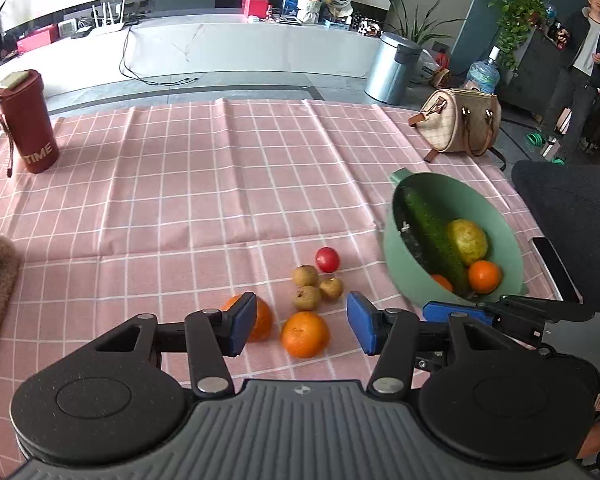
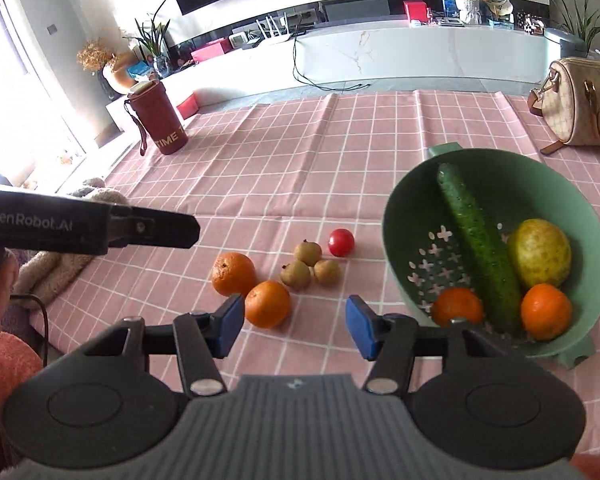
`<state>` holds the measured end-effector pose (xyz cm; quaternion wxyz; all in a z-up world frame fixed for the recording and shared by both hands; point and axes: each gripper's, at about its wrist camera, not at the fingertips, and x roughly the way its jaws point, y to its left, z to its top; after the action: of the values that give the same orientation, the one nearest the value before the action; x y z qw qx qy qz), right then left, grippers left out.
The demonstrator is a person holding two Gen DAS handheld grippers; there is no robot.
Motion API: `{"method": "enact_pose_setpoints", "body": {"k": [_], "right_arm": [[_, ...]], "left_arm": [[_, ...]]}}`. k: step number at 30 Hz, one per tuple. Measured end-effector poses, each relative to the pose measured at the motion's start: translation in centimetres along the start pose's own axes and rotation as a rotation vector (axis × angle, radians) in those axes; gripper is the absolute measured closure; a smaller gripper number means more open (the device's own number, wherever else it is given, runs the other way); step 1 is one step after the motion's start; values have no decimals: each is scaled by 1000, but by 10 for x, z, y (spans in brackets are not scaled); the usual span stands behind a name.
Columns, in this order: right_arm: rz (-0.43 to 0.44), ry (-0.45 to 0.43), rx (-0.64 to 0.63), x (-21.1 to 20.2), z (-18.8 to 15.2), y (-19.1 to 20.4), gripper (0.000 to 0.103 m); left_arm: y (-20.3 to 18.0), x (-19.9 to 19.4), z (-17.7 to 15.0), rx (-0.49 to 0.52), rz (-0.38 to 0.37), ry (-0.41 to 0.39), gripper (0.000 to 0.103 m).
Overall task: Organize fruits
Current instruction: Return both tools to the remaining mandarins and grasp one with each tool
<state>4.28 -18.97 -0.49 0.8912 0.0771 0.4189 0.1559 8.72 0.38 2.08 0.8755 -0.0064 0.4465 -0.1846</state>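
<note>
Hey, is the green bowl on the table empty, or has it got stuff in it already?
Partly filled. The green bowl holds a cucumber, a yellow-green fruit and two oranges; much of its perforated floor is bare.

I see a table under a pink checked cloth (image 2: 300, 168). On the cloth lie two loose oranges (image 2: 268, 304), three small brown fruits (image 2: 308, 265) and a red tomato (image 2: 341, 242), close together. To their right stands a green colander (image 2: 404, 220); a red bottle (image 2: 162, 120) and a handbag (image 2: 580, 104) occupy the far corners.
</note>
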Motion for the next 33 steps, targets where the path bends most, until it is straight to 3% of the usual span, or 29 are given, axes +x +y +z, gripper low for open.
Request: {"method": "enact_pose_setpoints", "body": {"k": [7, 14, 22, 33], "right_arm": [[-39, -13, 6, 33, -12, 20, 49], [-39, -11, -54, 53, -16, 32, 51], [-55, 49, -109, 80, -16, 41, 51], [-50, 71, -73, 98, -13, 36, 61]], "left_arm": [[28, 16, -24, 1, 40, -38, 42], [40, 44, -38, 11, 0, -35, 42], [54, 66, -40, -34, -38, -1, 42], [60, 85, -38, -56, -55, 19, 42]]}}
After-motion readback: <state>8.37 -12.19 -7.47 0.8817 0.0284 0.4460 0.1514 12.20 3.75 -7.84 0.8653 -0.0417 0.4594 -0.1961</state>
